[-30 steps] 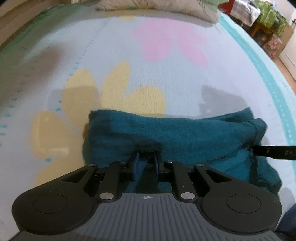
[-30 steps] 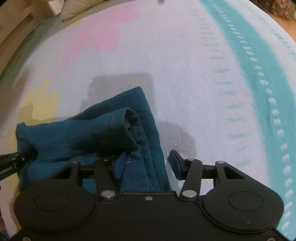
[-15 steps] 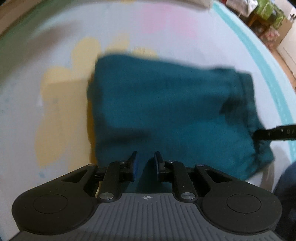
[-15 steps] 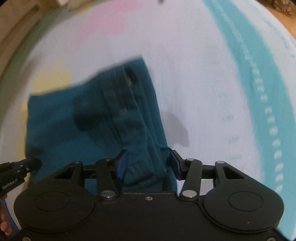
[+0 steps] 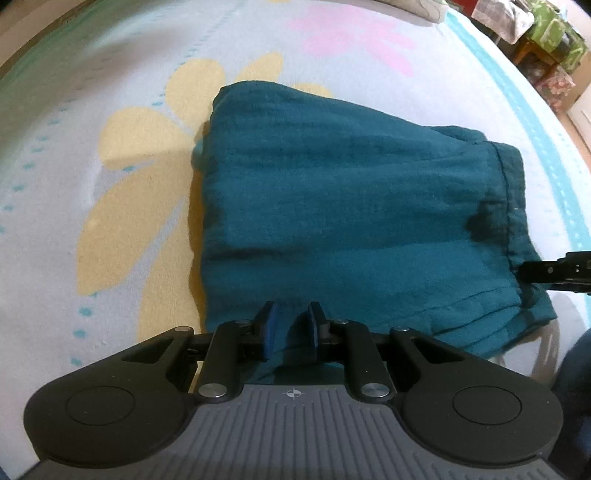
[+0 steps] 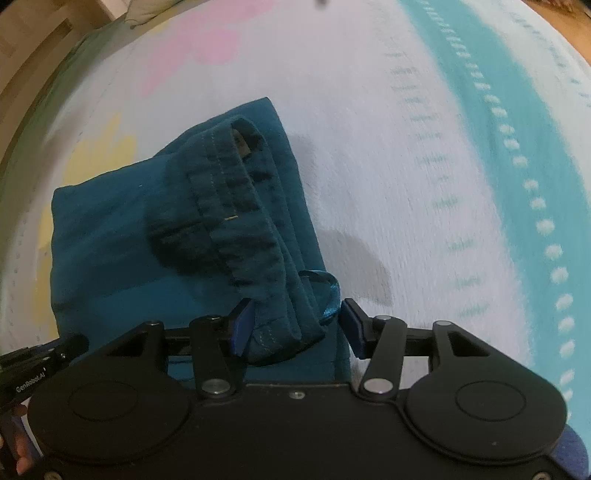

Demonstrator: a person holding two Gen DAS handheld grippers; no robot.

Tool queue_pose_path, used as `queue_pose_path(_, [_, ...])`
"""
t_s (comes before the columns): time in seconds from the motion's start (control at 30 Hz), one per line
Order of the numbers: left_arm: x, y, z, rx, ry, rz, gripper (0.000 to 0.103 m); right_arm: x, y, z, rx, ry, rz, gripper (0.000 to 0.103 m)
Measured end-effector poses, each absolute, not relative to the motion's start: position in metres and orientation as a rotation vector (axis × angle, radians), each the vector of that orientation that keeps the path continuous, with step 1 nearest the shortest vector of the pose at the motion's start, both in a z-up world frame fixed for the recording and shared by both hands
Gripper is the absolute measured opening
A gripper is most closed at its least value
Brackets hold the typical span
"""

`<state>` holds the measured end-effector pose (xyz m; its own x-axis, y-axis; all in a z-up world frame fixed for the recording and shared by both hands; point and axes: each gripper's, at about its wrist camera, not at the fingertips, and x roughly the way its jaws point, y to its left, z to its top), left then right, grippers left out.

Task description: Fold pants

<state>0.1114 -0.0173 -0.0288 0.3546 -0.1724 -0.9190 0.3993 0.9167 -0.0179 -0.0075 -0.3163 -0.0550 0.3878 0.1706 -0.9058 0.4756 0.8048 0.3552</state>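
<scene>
A pale blanket [image 5: 110,229] printed with large yellow and pink flower shapes and a teal border band is covering the whole surface and filling both views. The teal pants [image 5: 351,206] are lying folded into a compact, roughly rectangular bundle near the middle of this blanket, partly over the yellow flower [image 5: 122,199]. In the left wrist view the bundle is spreading flat and fairly smooth away from the camera, with a stitched hem running down its right side. In the right wrist view the gathered waistband [image 6: 236,206] is sitting on top of the bundle along its right edge, and a thin shiny teal ribbon loop [image 6: 327,291] is sticking out beside that edge. The left gripper [image 5: 290,330] is sitting at the near edge of the pants, its blue-padded fingers [image 5: 268,328] standing close together with a fold of the cloth pinched between them. The right gripper [image 6: 295,328] is sitting at the near right corner of the bundle, its fingers [image 6: 242,326] standing spread wide, the thick folded edge lying loosely in the gap and not squeezed. Each gripper's black tip is also poking into the side of the other's view. At the far right edge of the left view, some furniture with green patterned covers [image 5: 550,33] is standing beyond the blanket.
</scene>
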Motion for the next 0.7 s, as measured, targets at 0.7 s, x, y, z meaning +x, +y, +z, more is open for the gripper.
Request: queue_pose_path(0.7, [0.095, -0.027, -0.028, 0.274, 1.115, -0.344, 0.020, 0.005, -0.302, -0.054, 0.570, 1.185, -0.205, 0.070])
